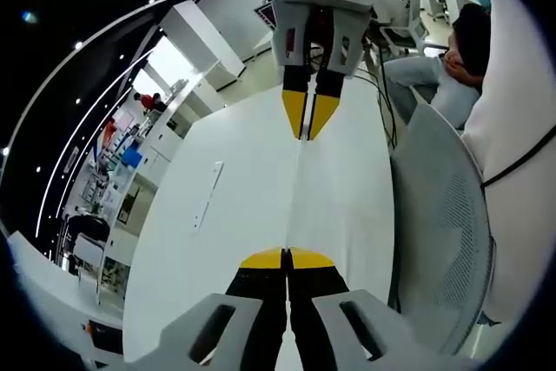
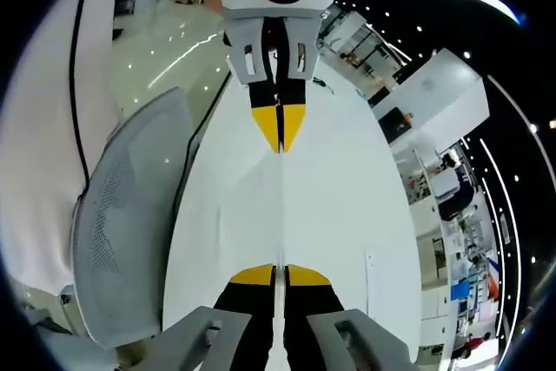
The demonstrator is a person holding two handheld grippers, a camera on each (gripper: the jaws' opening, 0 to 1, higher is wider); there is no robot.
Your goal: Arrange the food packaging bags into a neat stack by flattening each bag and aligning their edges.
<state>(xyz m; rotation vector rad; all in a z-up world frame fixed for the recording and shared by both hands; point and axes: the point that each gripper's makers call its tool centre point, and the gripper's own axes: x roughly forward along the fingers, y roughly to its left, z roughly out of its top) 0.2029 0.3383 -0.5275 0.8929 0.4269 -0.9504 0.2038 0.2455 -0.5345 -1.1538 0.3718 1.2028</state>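
A thin white food packaging bag (image 1: 295, 197) hangs stretched between my two grippers. I see it edge-on, as a pale line over the white table (image 1: 200, 267). In the left gripper view, my left gripper (image 1: 287, 258) is shut on its near end. My right gripper (image 1: 309, 115) comes in from the top, its yellow tips shut on the far end. In the right gripper view the same bag (image 2: 281, 206) runs from my right gripper (image 2: 280, 272) up to my left gripper (image 2: 280, 132). The bag's faces are hidden.
A grey mesh chair (image 1: 443, 215) (image 2: 130, 215) stands against the table edge beside a person in white clothes (image 2: 52, 110). A narrow slot (image 1: 207, 197) lies in the tabletop. Another person (image 1: 452, 67) sits beyond the table, and shelves and desks line the room behind.
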